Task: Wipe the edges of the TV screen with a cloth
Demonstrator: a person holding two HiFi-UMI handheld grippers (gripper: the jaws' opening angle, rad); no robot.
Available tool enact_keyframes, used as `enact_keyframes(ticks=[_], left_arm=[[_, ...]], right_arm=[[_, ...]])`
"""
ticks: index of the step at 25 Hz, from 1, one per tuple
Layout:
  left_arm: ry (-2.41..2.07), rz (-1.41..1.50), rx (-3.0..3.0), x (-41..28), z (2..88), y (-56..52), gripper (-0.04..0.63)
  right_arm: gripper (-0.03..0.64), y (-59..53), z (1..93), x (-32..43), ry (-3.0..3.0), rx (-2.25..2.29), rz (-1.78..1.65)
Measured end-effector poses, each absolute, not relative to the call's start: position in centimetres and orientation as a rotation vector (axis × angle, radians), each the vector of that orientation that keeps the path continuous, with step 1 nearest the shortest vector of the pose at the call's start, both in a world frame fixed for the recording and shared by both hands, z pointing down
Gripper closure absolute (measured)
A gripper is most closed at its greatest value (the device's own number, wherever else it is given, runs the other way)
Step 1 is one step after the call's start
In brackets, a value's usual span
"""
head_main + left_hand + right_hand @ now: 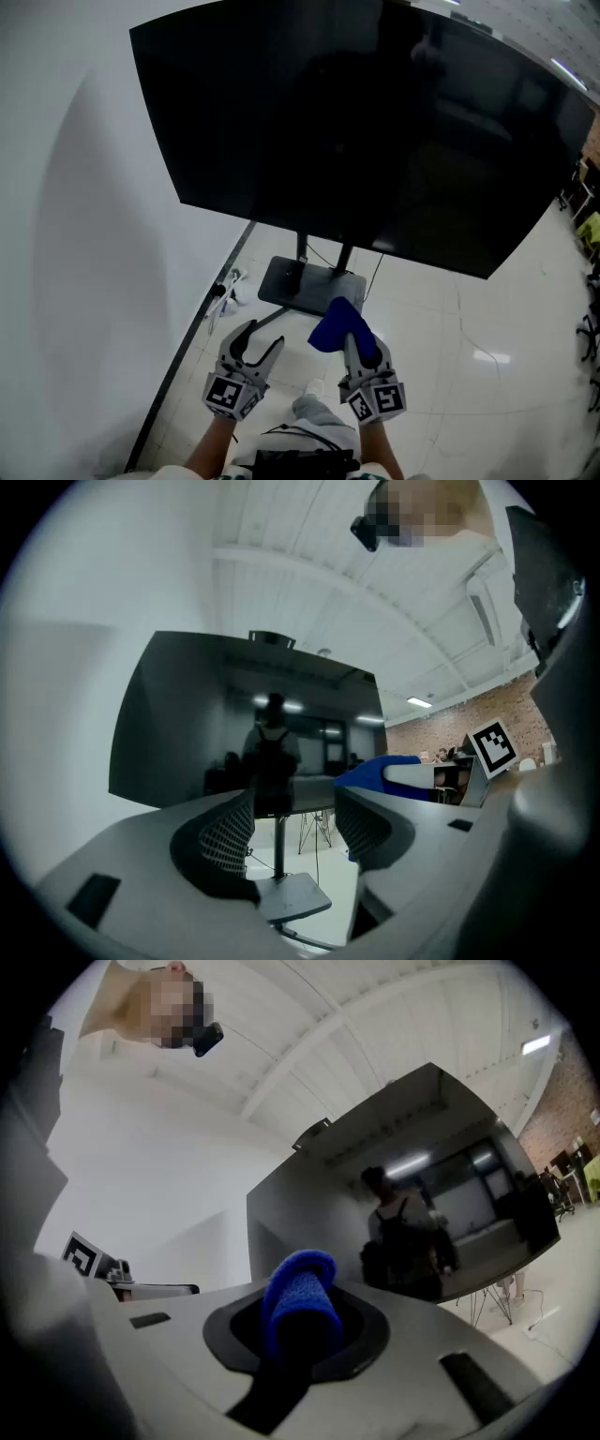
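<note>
While both tongs hang low at 6 o'clock of my head view, the TV screen [375,131] fills the upper half from about 10 to 2 o'clock, dark and unlit, tilted so its lower edge slopes down toward 4 o'clock. My right gripper [354,339] is clenched on the blue cloth [337,323]. The cloth bunches out past the jaw tips toward 12 o'clock and is well apart from the screen's lower edge. In the right gripper view the cloth [300,1296] sits as a rolled fold pinched between the closed jaws, with the screen [422,1213] beyond it at 1 o'clock, reflecting a standing person.

My left gripper [261,339] is released. In the left gripper view its jaws stand apart with nothing between them. Through the gap I see the TV's stand pole and its flat base [292,897] on the floor. The screen [187,724] lies at 11 o'clock there, and the blue cloth [375,769] shows at 3 o'clock beside the right gripper's marker cube [494,748].

In the head view the base [292,281] lies at 12 o'clock of the left gripper, below the screen. A few cables [225,292] lie at 10 o'clock against the white wall [75,206].
</note>
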State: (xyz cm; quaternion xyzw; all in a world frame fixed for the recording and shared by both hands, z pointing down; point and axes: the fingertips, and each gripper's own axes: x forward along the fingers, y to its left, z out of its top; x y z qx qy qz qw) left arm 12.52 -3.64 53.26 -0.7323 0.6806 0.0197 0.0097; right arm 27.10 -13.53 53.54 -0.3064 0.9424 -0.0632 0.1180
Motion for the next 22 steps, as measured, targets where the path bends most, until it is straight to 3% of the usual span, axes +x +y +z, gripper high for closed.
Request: enact_keyframes(ticks=[10,22], left_arm=[[2.049,0.091,-2.262,10.5,49.3,-18.0,0.350],[1.715,0.131,-2.565,8.1,47.5,-25.6,0.350]], right_arm=[[0.546,-25.4,50.1,22.1,2.817,-0.710,-0.145],[0.546,-31.0,41.9,22.3,2.622,-1.019,0.122]])
